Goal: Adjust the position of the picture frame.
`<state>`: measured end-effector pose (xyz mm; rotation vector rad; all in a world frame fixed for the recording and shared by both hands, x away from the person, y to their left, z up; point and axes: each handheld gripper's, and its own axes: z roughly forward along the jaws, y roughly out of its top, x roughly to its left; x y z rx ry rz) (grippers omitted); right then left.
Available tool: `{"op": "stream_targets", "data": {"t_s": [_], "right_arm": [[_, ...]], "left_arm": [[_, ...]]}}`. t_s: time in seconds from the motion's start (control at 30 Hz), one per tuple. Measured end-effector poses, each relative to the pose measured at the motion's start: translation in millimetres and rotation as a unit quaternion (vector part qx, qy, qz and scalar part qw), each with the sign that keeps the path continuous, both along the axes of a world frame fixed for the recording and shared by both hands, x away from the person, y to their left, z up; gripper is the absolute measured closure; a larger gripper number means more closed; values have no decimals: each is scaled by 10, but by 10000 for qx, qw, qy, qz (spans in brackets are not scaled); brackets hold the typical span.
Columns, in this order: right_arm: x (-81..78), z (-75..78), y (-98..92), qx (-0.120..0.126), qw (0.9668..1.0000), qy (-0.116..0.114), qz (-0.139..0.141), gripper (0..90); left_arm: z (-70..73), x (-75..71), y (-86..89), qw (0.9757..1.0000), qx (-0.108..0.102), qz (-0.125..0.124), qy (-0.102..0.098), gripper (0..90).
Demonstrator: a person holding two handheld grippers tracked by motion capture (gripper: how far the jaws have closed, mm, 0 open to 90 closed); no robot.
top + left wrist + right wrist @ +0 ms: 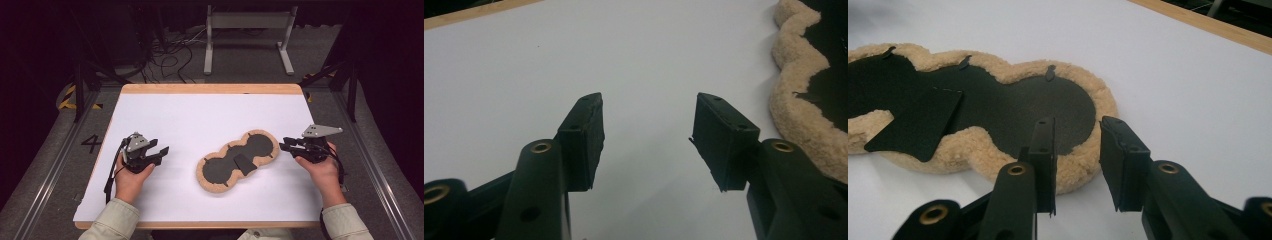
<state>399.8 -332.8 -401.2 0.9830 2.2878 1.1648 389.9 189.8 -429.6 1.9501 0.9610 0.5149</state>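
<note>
A peanut-shaped pad [210,186] with a tan fleece rim and a black middle lies flat on the white sheet, right of centre. A loose black flap [244,164] rests on its middle. My left gripper [162,152] hovers low at the left, well apart from the pad, its jaws wide and empty. The left gripper view shows that gripper [649,135] over bare sheet, with the fleece rim [804,125] off to the right. My right gripper [284,145] sits at the pad's right end. In the right gripper view its jaws [1077,130] stand apart just before the fleece rim [1078,172], not pressing it.
The white sheet [200,120] covers a wooden table [210,89]. Beyond the far edge stand a grey metal frame [247,35] and loose cables [170,55] on the floor. Bare sheet lies between the left gripper and the pad.
</note>
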Motion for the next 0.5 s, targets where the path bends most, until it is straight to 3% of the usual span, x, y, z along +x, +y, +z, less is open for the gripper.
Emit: {"op": "stream_targets", "data": {"t_s": [0.27, 0.43, 0.5], "right_arm": [[-9, 27, -41, 40, 10000, -43, -68, 704], [-5, 25, -47, 3, 9999, -10, -108, 708], [-8, 19, -45, -9, 9999, -3, -104, 709]], "left_arm": [[76, -54, -116, 9993, -150, -338, 43, 559], [174, -133, -252, 9970, -314, -697, 103, 629], [201, -158, -315, 9963, -260, -818, 74, 685]]}}
